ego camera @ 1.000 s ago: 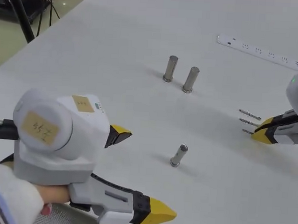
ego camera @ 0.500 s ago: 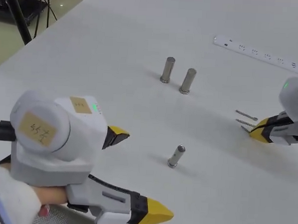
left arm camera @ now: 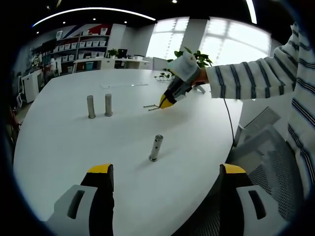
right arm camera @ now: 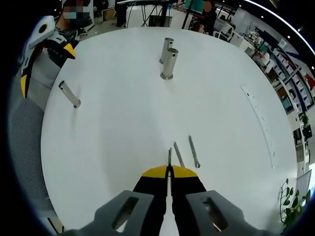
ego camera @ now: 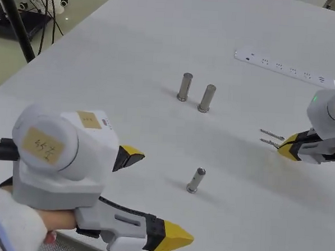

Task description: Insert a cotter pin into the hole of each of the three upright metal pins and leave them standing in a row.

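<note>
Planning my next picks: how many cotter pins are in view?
3. One cotter pin is pinched between the right gripper's fingers; two more cotter pins lie on the table just beside it. None seems hidden.

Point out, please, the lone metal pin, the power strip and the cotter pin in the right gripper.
lone metal pin [ego camera: 196,180]: head view, mid-shaft.
power strip [ego camera: 283,68]: head view, middle of its top.
cotter pin [right arm camera: 169,156]: right gripper view, its exposed forward end.

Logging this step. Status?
Left tool open. Right tool shut on one cotter pin; two spare cotter pins beside it on table. Three metal pins upright, none pinned. Nothing in the way.
</note>
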Available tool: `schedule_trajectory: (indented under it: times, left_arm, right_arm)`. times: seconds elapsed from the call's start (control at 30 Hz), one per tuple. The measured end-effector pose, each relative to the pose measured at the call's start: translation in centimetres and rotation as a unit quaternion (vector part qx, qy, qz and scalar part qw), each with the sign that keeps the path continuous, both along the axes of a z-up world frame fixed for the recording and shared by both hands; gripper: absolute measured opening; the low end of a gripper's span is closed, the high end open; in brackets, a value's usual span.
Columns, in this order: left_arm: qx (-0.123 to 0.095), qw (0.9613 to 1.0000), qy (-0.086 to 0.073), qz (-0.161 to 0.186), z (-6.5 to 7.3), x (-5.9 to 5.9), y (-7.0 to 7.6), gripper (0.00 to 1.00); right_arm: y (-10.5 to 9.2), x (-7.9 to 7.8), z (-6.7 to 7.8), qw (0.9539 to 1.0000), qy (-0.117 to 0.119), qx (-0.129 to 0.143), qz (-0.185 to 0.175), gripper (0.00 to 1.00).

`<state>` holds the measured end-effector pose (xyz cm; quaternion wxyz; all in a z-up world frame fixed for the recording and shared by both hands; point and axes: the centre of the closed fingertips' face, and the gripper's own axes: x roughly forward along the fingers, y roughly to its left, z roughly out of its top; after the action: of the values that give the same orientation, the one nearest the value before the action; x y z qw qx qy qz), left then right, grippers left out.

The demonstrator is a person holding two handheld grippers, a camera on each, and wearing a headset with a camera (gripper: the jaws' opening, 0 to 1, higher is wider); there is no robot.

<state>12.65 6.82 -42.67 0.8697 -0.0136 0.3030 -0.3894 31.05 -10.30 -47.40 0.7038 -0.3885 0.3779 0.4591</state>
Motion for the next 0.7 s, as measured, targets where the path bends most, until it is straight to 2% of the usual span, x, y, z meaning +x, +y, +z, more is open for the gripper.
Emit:
schedule_trajectory:
  times: [0.23,0.57,0.7]
  left_arm:
    - [0.001,1.0000,-0.002,-0.008,0.3,0.1,-0.3,0.84]
    - [-0.007,0.9997,-0.008,-0.021,1.1,0.9,-1.1,0.79]
    - [-0.011,0.9996,-0.009,-0.026,1.4,1.1,-1.6,0.78]
  right_arm:
    - [0.6,-1.3,1.8,0.9995,-0.022,0.014,0.018,0.00]
    - [1.7,-3.9,4.7,0.9960,-0.063,0.056,0.029,0.00]
    - [2.4,-5.1,5.7,0.9936,-0.072,0.082,0.028,0.00]
